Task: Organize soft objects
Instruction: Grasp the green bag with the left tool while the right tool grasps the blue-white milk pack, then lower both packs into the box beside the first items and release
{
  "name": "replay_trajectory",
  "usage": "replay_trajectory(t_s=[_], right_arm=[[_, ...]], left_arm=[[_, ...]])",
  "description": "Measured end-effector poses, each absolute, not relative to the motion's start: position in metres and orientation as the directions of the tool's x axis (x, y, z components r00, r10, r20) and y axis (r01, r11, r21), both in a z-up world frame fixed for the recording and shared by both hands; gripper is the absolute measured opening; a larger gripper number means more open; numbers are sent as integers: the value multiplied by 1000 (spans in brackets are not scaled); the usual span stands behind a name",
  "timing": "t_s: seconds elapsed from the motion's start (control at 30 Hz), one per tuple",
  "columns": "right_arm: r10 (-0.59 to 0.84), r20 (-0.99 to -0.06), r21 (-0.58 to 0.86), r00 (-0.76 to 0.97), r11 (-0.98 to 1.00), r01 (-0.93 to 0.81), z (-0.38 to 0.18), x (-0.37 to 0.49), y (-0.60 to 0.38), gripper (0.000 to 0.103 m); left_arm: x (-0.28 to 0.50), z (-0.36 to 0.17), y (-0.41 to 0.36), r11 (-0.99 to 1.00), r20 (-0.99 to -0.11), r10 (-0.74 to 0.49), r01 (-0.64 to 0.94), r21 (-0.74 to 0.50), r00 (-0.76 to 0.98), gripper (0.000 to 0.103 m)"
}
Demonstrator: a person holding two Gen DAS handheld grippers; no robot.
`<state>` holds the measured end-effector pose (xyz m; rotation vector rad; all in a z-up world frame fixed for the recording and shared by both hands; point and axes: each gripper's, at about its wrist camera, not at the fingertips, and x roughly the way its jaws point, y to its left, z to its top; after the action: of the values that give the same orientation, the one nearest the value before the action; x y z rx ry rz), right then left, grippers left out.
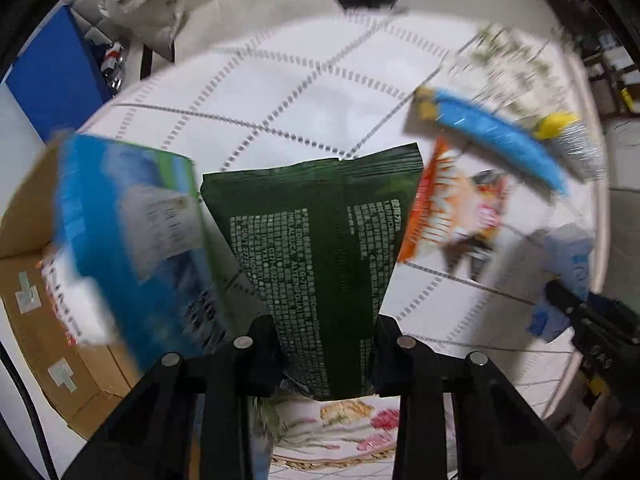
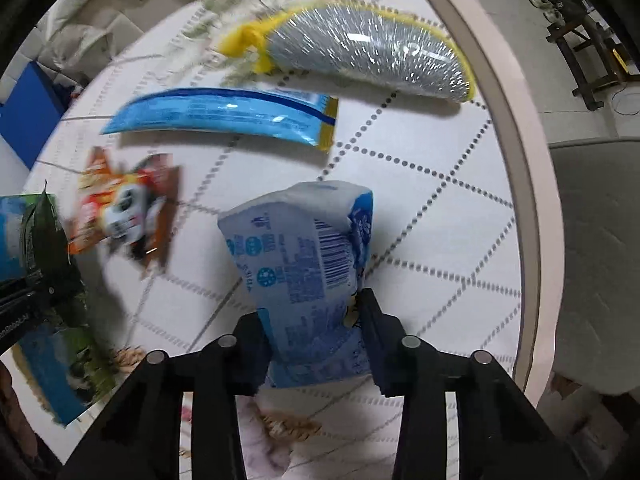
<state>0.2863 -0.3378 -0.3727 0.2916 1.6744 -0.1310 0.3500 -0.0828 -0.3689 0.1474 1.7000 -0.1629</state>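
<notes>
My left gripper [image 1: 326, 344] is shut on a dark green pouch [image 1: 320, 232] with white print, held above the round table [image 1: 304, 92]. My right gripper [image 2: 316, 340] is shut on a pale blue tissue pack [image 2: 304, 256], also above the table. The right gripper and its pack show at the right edge of the left wrist view [image 1: 568, 272]. On the table lie an orange snack bag [image 2: 124, 208], a long blue pouch [image 2: 224, 116] and a silver pad with yellow trim [image 2: 368, 52]. A blue and green box [image 1: 132, 232] sits left of the green pouch.
The table has a white cloth with dotted diamond lines and a pale rim [image 2: 528, 168]. A cardboard box [image 1: 44, 300] stands at the left. A floral cloth [image 1: 340, 428] lies below my left gripper. A blue bin [image 1: 52, 80] and pale bedding [image 1: 152, 8] lie beyond the table.
</notes>
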Motion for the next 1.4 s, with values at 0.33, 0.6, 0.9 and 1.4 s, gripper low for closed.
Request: replay_trajectory(t_s=[0.33,0.6,0.9,1.4], right_arm=[[319,-944,326,86,942,78,-217,243,-201,40],[463,-886,463,-14,885,-53,-232,244,5,40],[397,-909,407,-125,911,-68,-311,257,120,40],[297,-922,344,-250,923,-171,-342,255,170,103]], left_arm=[[336,-240,30,990,-997,-75,123,-71,21,29],[326,-264,174,998,-996,41,-37,44,-76,29],[328,-349,251,995,-964,-5,-93,20,-266,29],[306,-374,273,991,-927,-83,-131,-37,-366,58]])
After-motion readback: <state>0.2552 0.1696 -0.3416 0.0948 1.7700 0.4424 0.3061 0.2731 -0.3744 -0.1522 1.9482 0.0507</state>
